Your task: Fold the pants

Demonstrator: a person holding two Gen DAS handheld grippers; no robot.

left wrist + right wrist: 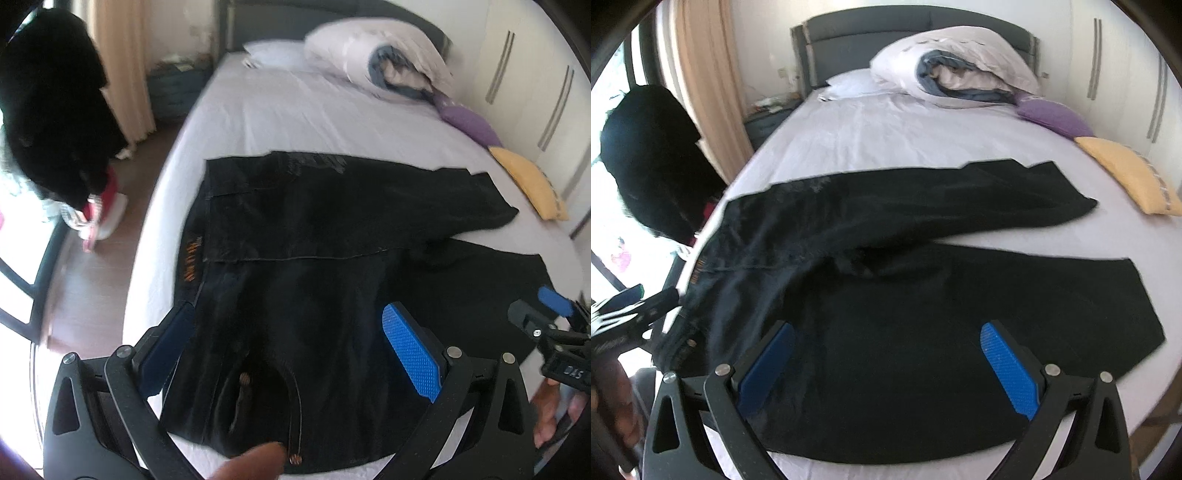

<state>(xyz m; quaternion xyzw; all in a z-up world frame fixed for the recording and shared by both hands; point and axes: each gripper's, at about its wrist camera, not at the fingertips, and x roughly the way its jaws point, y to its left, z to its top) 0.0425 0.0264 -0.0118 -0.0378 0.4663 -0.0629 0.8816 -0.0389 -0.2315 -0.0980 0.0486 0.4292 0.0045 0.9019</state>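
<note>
Pants — black, spread flat on the white bed, waistband at the bed's left edge, both legs splayed rightward with a gap between them.

Left gripper: tongs wide apart over the fly and waistband, holding nothing. Right gripper: tongs likewise apart above the near leg, empty.

Risks, as judged: a pinch of only the top layer would drag the near leg askew; waistband, close to the bed's edge, could slide off.

Obscured: dark fabric hides seams and creases; motion blur at left; near hem cut off by the gripper frames; contact with cloth not discernible.
</note>
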